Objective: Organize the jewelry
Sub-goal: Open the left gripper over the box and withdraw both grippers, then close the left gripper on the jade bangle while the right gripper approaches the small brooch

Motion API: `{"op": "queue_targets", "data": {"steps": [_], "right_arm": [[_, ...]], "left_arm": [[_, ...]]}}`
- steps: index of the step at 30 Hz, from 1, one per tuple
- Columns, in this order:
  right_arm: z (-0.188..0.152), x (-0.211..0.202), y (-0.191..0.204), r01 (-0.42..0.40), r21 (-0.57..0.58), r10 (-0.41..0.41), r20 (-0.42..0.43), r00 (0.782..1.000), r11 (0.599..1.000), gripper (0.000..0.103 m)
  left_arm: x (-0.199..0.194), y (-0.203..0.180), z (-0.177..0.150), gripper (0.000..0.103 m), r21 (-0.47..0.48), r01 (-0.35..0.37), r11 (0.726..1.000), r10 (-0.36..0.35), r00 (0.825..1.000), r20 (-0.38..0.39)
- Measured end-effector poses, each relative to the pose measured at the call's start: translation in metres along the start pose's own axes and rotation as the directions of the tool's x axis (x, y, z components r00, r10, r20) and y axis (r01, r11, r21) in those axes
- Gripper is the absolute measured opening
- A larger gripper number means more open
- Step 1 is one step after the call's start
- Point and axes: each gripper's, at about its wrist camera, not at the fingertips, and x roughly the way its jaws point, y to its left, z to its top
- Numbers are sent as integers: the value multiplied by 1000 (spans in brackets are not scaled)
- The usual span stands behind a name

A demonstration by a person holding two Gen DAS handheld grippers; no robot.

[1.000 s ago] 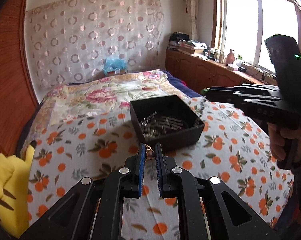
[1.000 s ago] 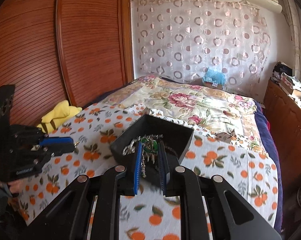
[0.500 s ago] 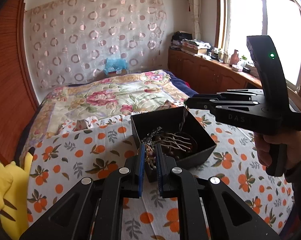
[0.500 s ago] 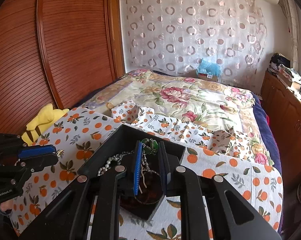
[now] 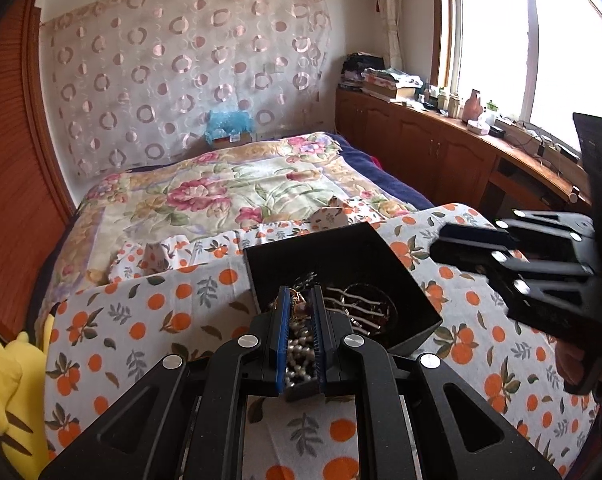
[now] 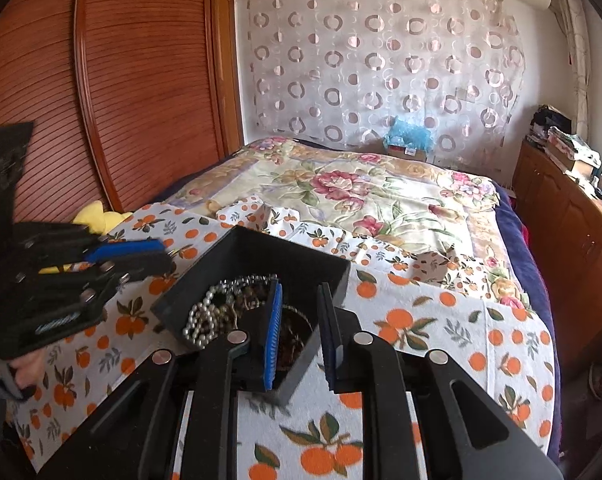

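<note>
So there's a black box point(image 5: 381, 264) sitting on the bed, on top of an orange-print cloth point(image 5: 141, 320) that's spread over a floral quilt point(image 5: 229, 188). The box is open at the top and full of tangled jewelry: a pearl necklace point(image 6: 199, 320) is heaped along its left side in the right wrist view, and there's a dark bangle point(image 5: 361, 304) with some pale wavy hairpin-looking pieces toward the other side.

The left gripper point(image 5: 299, 300) is right over the near edge of the box, jaws nearly together with just a narrow gap, pinching a small gold-colored piece of jewelry point(image 5: 295, 300) up near the tips. More pearls show through the gap lower down, but those look like they're lying in the box underneath.

The right gripper point(image 6: 299, 296) has its jaws clearly spread apart with nothing between them. They straddle the near right corner of the box, blue pad over the inside, other jaw outside the wall. In the left wrist view that same gripper sits off to the right of the box, above the cloth.

Other stuff: a yellow plush toy point(image 5: 13, 384) at the left edge of the bed by the wooden wardrobe point(image 6: 101, 100), and a curtain with ring patterns point(image 6: 381, 64) on the far wall.
</note>
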Motion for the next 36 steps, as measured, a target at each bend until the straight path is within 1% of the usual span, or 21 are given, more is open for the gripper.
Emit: {"op": "queue_targets", "data": {"steps": [7, 8, 9, 10, 14, 18, 20, 23, 26, 32, 33, 34, 36], "right_arm": [[-23, -25, -1, -16, 9, 15, 18, 1000, 1000, 20], [-27, -28, 0, -17, 6, 16, 19, 1000, 1000, 20], [-31, -31, 1, -17, 6, 16, 20, 1000, 1000, 20], [-34, -33, 2, -20, 8, 20, 19, 1000, 1000, 20], [-50, -46, 6, -45, 24, 45, 25, 999, 999, 20], [-65, -56, 14, -51, 23, 51, 22, 998, 998, 20], [-73, -60, 19, -58, 18, 58, 15, 998, 998, 20], [-86, -64, 27, -64, 6, 64, 3, 998, 998, 20], [-96, -68, 33, -62, 0, 62, -8, 998, 998, 20], [-114, -78, 42, -69, 12, 69, -20, 997, 998, 20], [-118, -80, 44, -69, 11, 70, -23, 997, 998, 24], [-120, -81, 45, -65, 9, 66, -23, 998, 998, 31], [-125, -82, 47, -58, 7, 58, -25, 998, 998, 33]], "left_arm": [[-1, -8, 1, 11, 12, 8, 1000, -8, 1000, -4], [-2, -9, -1, 15, 13, 9, 1000, -9, 1000, -4], [-3, -9, -1, 22, 14, 8, 1000, -8, 1000, -4], [-5, -10, -3, 24, 14, 6, 1000, -6, 1000, -4], [-16, -11, -15, 25, 18, 17, 1000, -17, 1000, 1], [-32, -13, -38, 30, 21, 36, 999, -35, 999, -2], [-39, -13, -51, 30, 19, 48, 999, -47, 999, -7], [-48, -13, -67, 32, 8, 56, 998, -56, 998, -17], [-55, -14, -85, 35, 6, 55, 998, -55, 998, -29], [-63, -20, -116, 35, -11, 83, 997, -83, 994, -67], [-64, -23, -122, 35, -7, 88, 996, -88, 993, -77], [-64, -25, -125, 35, -3, 89, 996, -89, 993, -82], [-64, -30, -131, 35, 5, 92, 996, -91, 992, -91]]}}
